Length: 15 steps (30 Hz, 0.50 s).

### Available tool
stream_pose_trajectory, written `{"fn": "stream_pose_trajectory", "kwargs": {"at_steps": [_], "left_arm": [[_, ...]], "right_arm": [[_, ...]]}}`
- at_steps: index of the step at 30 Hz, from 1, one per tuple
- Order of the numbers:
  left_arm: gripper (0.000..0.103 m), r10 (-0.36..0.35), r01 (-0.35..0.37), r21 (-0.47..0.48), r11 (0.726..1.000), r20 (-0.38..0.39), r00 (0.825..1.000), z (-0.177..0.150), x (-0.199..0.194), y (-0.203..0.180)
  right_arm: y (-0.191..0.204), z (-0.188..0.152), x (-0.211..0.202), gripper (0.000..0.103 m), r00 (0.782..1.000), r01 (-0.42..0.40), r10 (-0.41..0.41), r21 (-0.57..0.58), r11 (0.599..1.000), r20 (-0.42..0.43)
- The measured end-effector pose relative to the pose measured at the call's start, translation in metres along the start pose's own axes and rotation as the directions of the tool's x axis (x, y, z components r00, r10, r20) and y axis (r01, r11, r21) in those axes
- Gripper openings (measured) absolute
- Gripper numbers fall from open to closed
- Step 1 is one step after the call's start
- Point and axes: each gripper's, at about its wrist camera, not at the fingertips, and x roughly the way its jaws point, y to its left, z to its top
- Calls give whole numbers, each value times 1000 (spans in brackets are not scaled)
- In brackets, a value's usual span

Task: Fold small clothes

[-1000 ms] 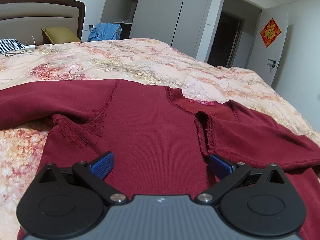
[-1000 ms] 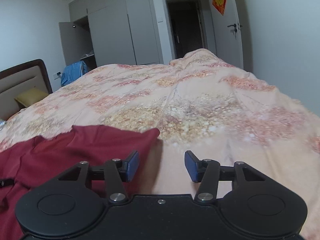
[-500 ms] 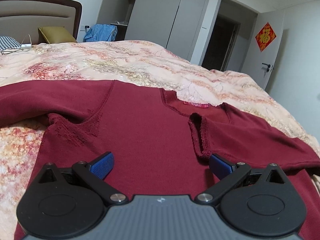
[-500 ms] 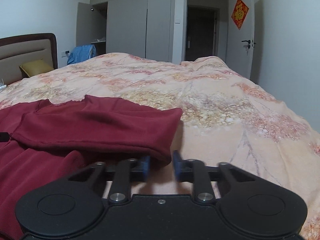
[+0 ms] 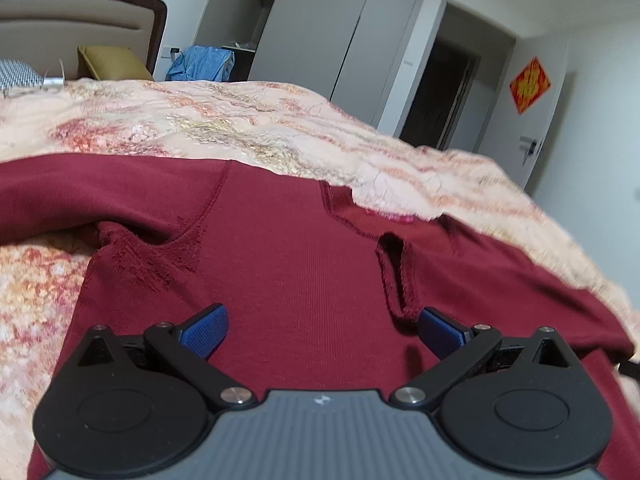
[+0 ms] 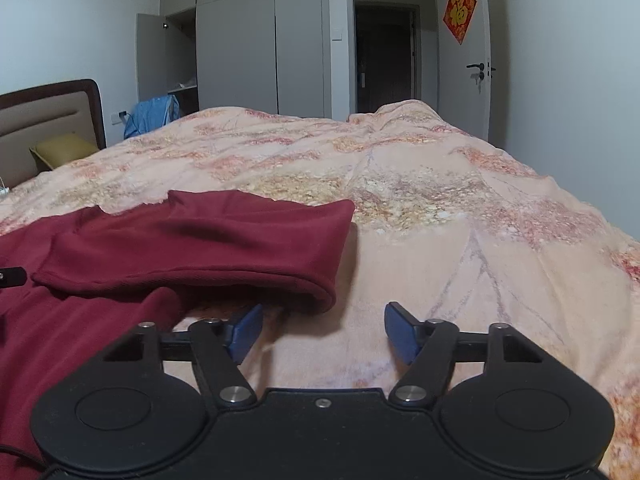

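Note:
A dark red long-sleeved top (image 5: 288,264) lies spread flat on the bed, neckline away from me. My left gripper (image 5: 323,330) is open and empty, low over the top's body. The top's right sleeve (image 5: 500,276) is folded in across the body. In the right wrist view that folded sleeve (image 6: 208,240) lies just ahead, its cuff end (image 6: 320,292) between and just beyond the pads. My right gripper (image 6: 322,332) is open and empty over the bedspread.
The floral peach bedspread (image 6: 460,208) stretches ahead and to the right. A headboard (image 5: 72,16), an olive pillow (image 5: 112,64) and a blue garment (image 5: 200,64) are at the far left. Wardrobes (image 6: 256,40) and a doorway (image 6: 386,56) stand behind the bed.
My right gripper was open, shut at the sleeve's cuff half a second ago, and has now opened, leaving the sleeve lying folded on the top. My left gripper stayed open and shifted slightly.

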Motion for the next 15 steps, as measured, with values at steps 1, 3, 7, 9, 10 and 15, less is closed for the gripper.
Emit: {"fn": "stream_pose_trajectory", "kwargs": {"at_steps": [1, 3, 7, 9, 10, 15], "left_arm": [[103, -14, 15, -18, 1000, 6, 1000, 1, -2, 4], [103, -46, 47, -67, 997, 16, 999, 4, -8, 11], [103, -73, 76, -173, 982, 20, 997, 12, -42, 29], [103, -45, 47, -181, 982, 13, 999, 11, -66, 40], [103, -28, 29, -179, 983, 11, 1000, 9, -79, 48], [103, 113, -98, -192, 976, 68, 991, 3, -151, 103]], "right_arm": [[0, 0, -5, 82, 1000, -11, 11, 9, 1000, -2], [-1, -2, -17, 96, 999, -36, 36, 42, 998, 6], [4, -8, -45, 102, 994, -105, 103, 63, 992, 35], [11, -10, -58, 102, 989, -140, 138, 63, 988, 46], [14, -11, -63, 102, 986, -160, 157, 61, 985, 53], [42, -11, -84, 102, 953, -283, 288, -67, 957, 92]]}}
